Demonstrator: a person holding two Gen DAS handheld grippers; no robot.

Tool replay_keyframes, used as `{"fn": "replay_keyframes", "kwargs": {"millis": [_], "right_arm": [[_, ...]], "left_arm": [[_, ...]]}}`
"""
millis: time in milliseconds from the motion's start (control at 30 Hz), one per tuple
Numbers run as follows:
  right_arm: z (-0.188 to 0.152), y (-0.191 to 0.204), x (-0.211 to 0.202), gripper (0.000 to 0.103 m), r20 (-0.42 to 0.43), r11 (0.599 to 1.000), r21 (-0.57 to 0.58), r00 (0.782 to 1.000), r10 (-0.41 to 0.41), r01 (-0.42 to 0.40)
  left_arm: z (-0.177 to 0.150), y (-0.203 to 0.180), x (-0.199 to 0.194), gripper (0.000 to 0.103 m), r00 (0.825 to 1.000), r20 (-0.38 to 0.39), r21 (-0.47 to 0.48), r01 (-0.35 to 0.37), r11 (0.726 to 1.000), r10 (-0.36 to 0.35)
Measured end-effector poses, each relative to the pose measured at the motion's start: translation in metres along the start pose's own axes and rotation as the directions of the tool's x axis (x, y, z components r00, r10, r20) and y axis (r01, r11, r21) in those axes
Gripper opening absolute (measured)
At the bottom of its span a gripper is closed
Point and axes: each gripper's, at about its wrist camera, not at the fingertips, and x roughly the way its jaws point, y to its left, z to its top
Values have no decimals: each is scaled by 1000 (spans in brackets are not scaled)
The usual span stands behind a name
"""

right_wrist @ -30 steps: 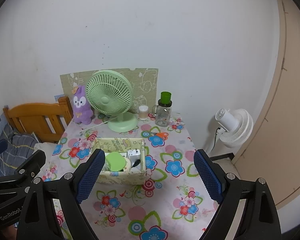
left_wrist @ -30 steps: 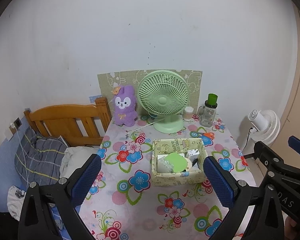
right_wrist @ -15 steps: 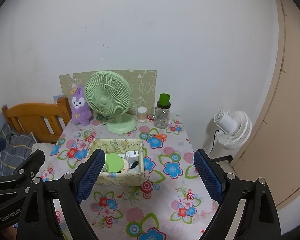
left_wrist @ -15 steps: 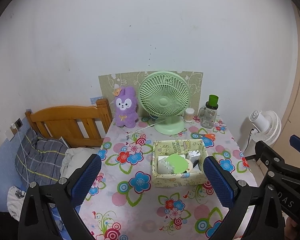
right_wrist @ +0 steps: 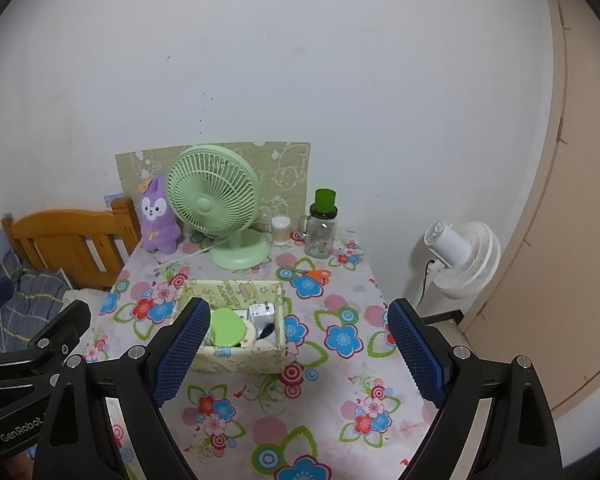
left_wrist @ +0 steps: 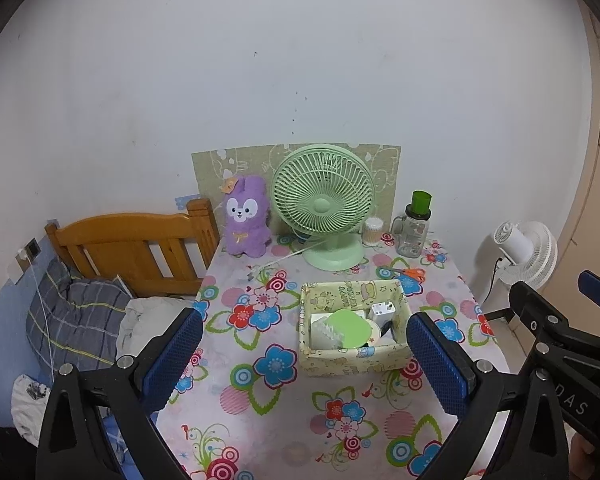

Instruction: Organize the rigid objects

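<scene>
Change: nothing is shifting on the table since a second ago; both tools are still hovering short of the box, and only the framing is drifting a touch.
Box: the patterned box [left_wrist: 354, 330] is sitting mid-table, in front of the green fan [left_wrist: 323, 206], already holding a green lid [left_wrist: 347, 327] and a white plug [left_wrist: 383, 310].
Loose items: orange scissors [left_wrist: 410, 273] are lying just behind the box; a jar with a green cap [left_wrist: 415, 227] is standing further behind it, beside the fan.
Left gripper [left_wrist: 304, 360]: jaws are standing wide apart, holding nothing.
Right gripper [right_wrist: 296, 354]: jaws are likewise gaping, empty.
Doing it well: I'd be reaching past the box for the scissors, coming in low over the handles, keeping clear of the box wall and the fan's cord [left_wrist: 278, 261].
</scene>
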Motion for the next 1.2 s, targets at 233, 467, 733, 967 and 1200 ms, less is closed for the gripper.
{"fn": "replay_keyframes", "kwargs": {"millis": [233,467,733,967,1200], "right_arm": [[1,1,1,92,-9,1000,3,1000,4,-4],[2,2,4,92,-19,1000,3,1000,7,-7],[4,2,9,92,-29,1000,9,999,14,-14],[5,5,9,92,-20,1000,7,1000,13,-13],[7,5,6,92,-10,1000,14,1000,4,-4]], "left_arm": [[1,1,2,103,1000,-4,-3,0,1000,0],[1,2,3,103,1000,-7,-5,0,1000,0],[0,3,6,103,1000,-14,-9,0,1000,0],[1,2,8,103,1000,-11,-13,0,1000,-1],[1,3,7,103,1000,-6,-28,8,1000,-8]]}}
